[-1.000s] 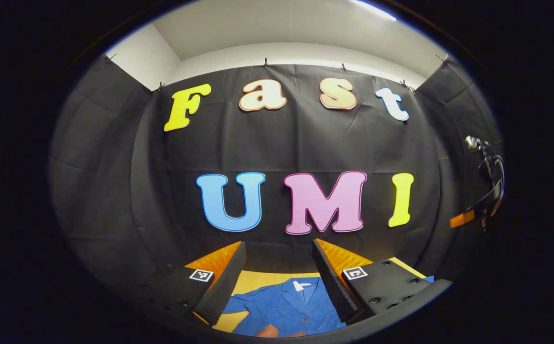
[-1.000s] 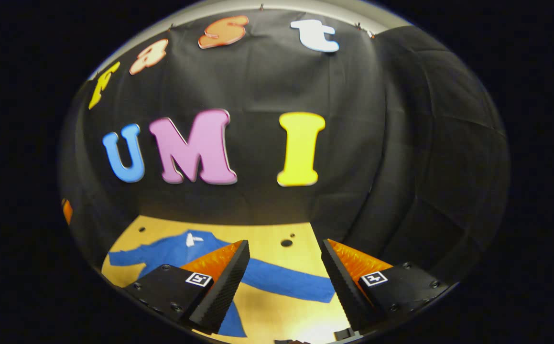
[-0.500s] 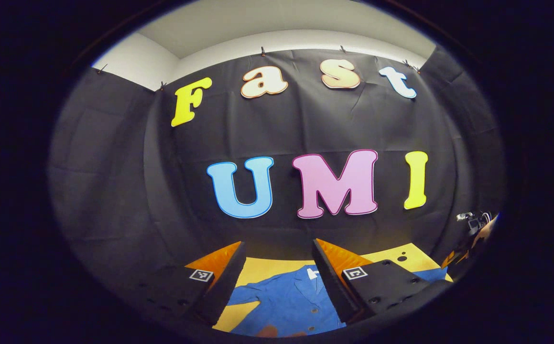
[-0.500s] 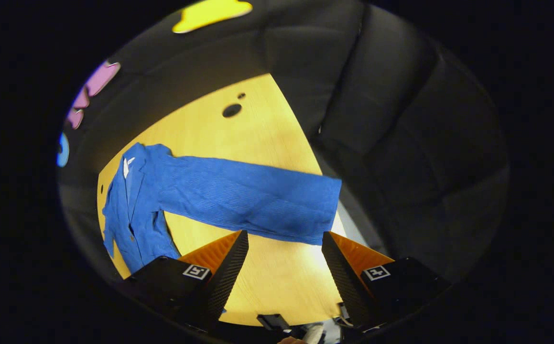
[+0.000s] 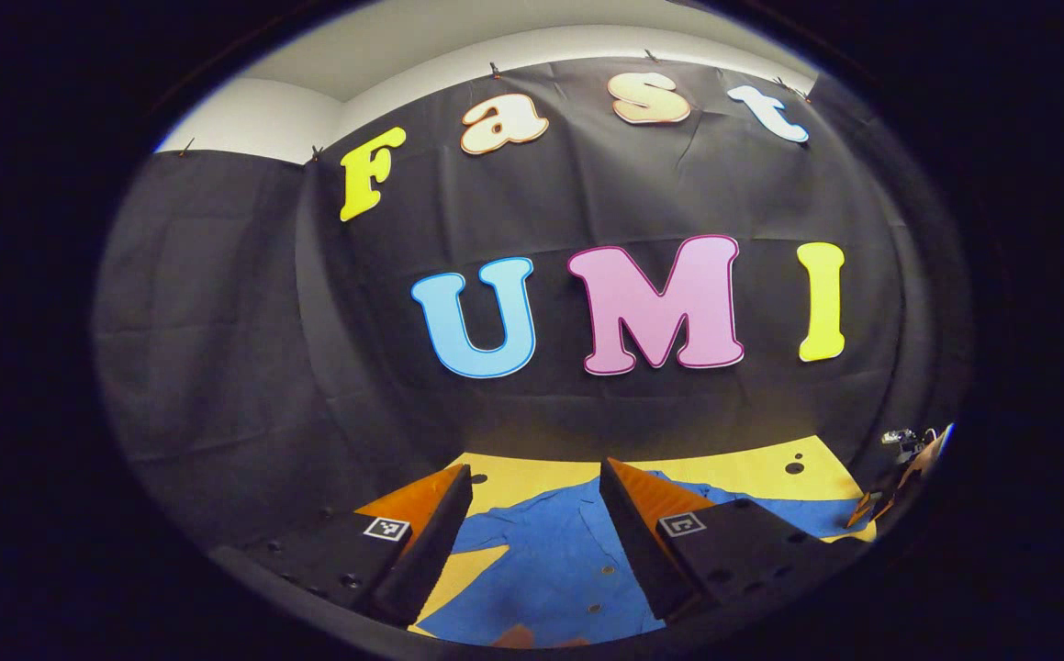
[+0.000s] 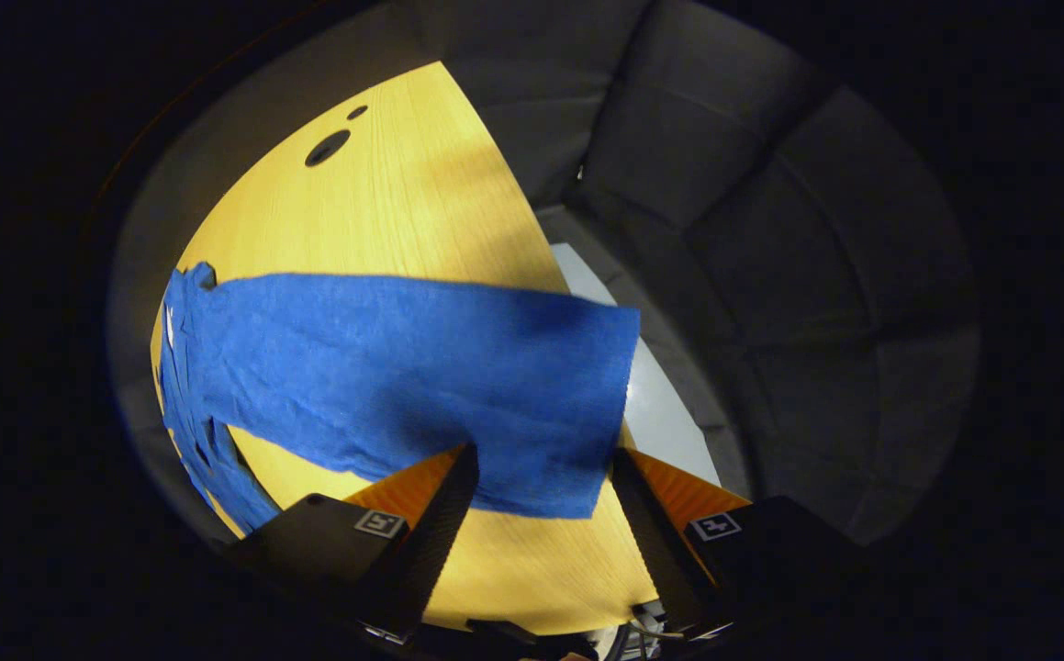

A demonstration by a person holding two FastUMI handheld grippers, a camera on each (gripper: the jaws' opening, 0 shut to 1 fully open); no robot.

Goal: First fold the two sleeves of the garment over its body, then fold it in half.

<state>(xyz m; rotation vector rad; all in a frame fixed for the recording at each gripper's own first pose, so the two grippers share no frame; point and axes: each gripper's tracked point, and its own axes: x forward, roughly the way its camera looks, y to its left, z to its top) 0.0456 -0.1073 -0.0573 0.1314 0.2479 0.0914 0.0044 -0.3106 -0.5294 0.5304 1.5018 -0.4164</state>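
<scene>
Directly ahead of the right gripper (image 6: 541, 477), jaws spread and empty, a blue shirt (image 6: 311, 367) sleeve (image 6: 458, 386) runs along the tabletop (image 6: 403, 193), cuff toward its right edge. Left gripper (image 5: 532, 514), also spread, hangs over the shirt's body; right is nearer the cuff

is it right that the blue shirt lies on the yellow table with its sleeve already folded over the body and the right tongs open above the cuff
Not quite: the sleeve isn't folded yet. The right gripper view shows it stretched straight out across the table, away from the shirt body. The rest holds: the right tongs are open above the cuff end.
</scene>
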